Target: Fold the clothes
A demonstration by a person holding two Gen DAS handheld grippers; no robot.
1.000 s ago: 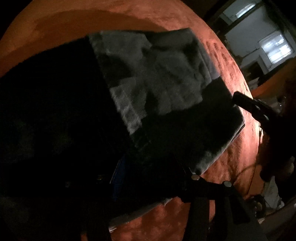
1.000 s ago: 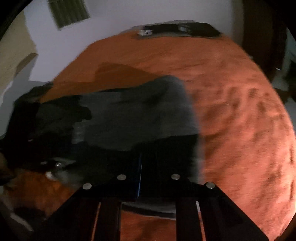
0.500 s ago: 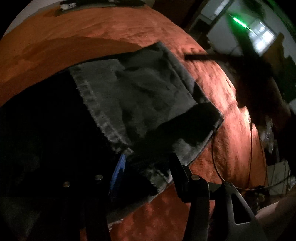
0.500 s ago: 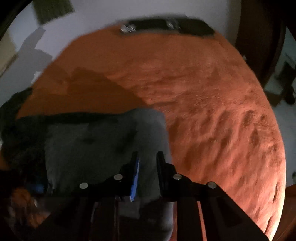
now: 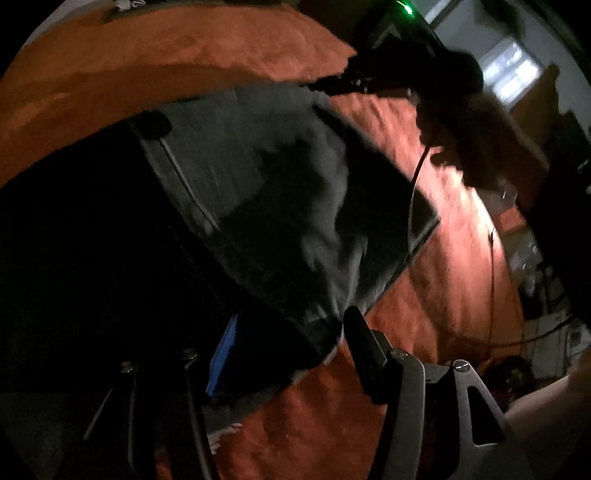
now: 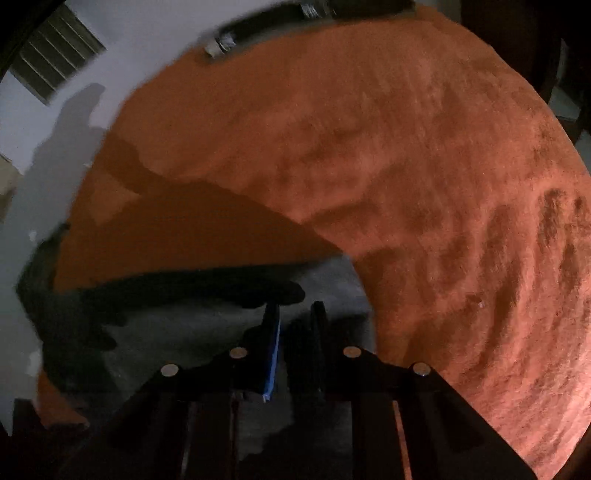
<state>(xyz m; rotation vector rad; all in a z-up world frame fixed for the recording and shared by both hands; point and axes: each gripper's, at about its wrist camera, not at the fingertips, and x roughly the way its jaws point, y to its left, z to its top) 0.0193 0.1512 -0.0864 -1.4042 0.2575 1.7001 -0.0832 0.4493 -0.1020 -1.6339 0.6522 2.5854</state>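
Now the grey cloth lies between the left gripper's opening jaws; the right gripper, far off, stands narrow over its edge, grip unclear.

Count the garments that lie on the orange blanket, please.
1: a dark grey garment on the orange blanket, its corner between the left gripper's opening jaws. More may be hidden in the dark area.

An orange plush blanket covers the bed, rumpled into soft ridges on its right side. A dark grey garment lies spread flat on it, and a dark strip lies along the far edge.
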